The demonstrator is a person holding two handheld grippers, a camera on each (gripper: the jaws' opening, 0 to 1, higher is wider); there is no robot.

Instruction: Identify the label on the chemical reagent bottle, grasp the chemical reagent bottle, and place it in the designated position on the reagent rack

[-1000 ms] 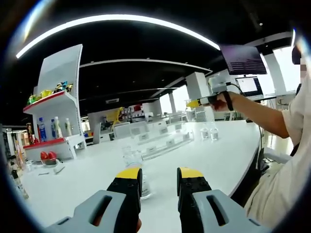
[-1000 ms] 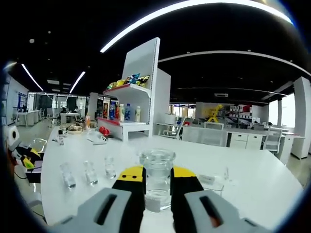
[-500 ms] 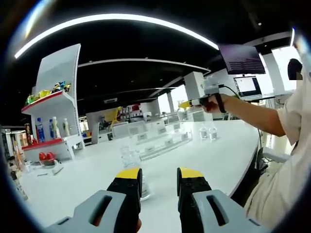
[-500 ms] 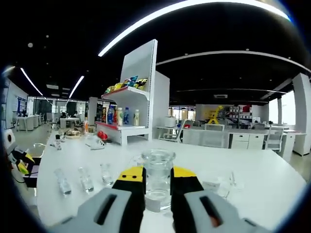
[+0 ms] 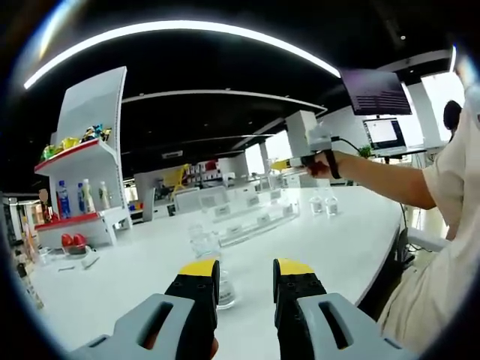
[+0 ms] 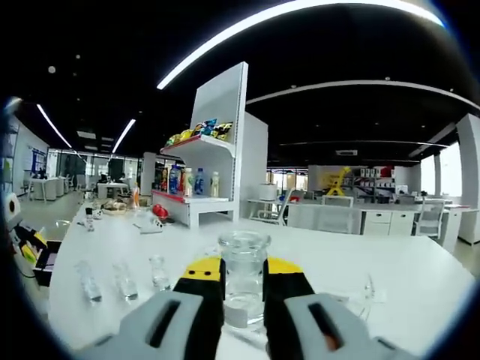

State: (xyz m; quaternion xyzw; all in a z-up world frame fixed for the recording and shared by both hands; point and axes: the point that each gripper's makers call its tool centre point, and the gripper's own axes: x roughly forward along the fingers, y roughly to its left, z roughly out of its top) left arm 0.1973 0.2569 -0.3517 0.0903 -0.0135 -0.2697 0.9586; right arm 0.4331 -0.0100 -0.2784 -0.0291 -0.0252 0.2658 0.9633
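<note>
Reagent bottle (image 6: 243,279) clamped between right gripper (image 6: 242,276) jaws (left gripper (image 5: 245,271) open).

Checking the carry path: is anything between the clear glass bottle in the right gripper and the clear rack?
Nothing visible blocks it. The right gripper holds the clear glass bottle in the air near the clear acrylic rack.

In the left gripper view, a reagent bottle (image 5: 204,246) stands on the surface (image 5: 315,247) just ahead of the left gripper (image 5: 245,289), with the reagent rack (image 5: 251,217) behind it. Two small bottles (image 5: 322,202) stand right of the rack. In the right gripper view, three small bottles (image 6: 124,279) sit on the surface left of the right gripper (image 6: 244,289), a shelf unit (image 6: 206,176) behind them.
</note>
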